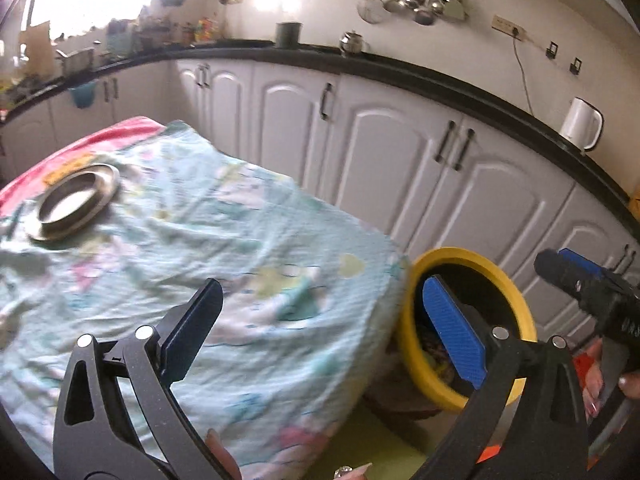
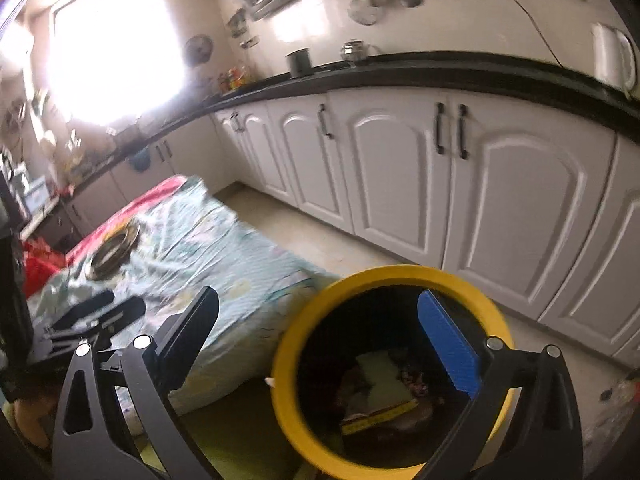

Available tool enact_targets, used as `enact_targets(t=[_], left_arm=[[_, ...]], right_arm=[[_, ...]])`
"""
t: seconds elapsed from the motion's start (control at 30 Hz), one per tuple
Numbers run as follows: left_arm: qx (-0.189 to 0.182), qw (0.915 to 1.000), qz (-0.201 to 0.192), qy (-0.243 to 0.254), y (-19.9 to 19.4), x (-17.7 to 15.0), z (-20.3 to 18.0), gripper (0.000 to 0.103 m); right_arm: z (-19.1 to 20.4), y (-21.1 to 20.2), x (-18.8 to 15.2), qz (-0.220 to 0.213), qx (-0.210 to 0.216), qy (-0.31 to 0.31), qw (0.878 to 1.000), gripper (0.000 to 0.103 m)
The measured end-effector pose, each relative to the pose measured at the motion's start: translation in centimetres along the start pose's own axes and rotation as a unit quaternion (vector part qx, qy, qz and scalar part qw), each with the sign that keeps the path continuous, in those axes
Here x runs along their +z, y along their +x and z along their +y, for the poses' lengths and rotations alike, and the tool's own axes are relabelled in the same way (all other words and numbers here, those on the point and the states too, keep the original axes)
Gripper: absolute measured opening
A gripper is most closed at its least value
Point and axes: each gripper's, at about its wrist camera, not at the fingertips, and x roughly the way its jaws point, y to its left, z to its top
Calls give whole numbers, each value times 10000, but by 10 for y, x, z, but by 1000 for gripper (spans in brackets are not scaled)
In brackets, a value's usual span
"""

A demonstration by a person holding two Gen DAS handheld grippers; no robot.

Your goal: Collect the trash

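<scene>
A yellow-rimmed black bin (image 2: 384, 368) stands on the floor beside a low table covered with a pale green patterned cloth (image 2: 224, 256). Trash lies inside the bin: a pale paper piece (image 2: 380, 380) and dark wrappers. My right gripper (image 2: 320, 332) is open and empty, held above the bin's mouth. My left gripper (image 1: 324, 320) is open and empty over the cloth's right edge; the bin shows in its view too (image 1: 468, 320). The right gripper shows at the far right of the left wrist view (image 1: 592, 284). The left gripper shows at the lower left of the right wrist view (image 2: 96, 312).
A steel plate (image 1: 74, 200) sits on the cloth at the far left. White cabinets (image 2: 480, 184) under a black counter (image 1: 400, 68) run behind. A white kettle (image 1: 580, 122) stands on the counter. Green mat (image 2: 240, 440) lies under the bin.
</scene>
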Motion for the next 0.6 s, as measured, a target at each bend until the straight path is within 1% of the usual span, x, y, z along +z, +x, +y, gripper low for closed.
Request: enact_targets(t=[0.07, 0.13, 0.23, 0.3, 0.4, 0.43, 0.5, 0.6], left_arm=[[127, 9999, -81, -3, -12, -3, 11, 92], [185, 9997, -134, -5, -22, -7, 19, 92], [237, 9994, -247, 10, -38, -14, 26, 92], [230, 9989, -394, 92, -53, -20, 28, 92], [277, 9980, -540, 177, -68, -29, 26, 92], [296, 9974, -623, 226, -76, -33, 26, 92], [341, 9964, -730, 264, -87, -41, 25, 92], [349, 9954, -874, 152, -99, -52, 26, 92]], right_arm=[[26, -2, -4, 2, -61, -218, 9997, 97], [44, -8, -10, -91, -122, -297, 9994, 97], [68, -23, -25, -343, -139, -491, 9981, 97], [79, -37, -38, -608, -116, -606, 9962, 97], [83, -53, -52, -872, -50, -675, 9939, 97], [84, -55, -56, -915, -28, -697, 9934, 97], [84, -60, -66, -946, -112, -772, 9924, 97], [81, -68, -73, -1074, -123, -724, 9915, 97]])
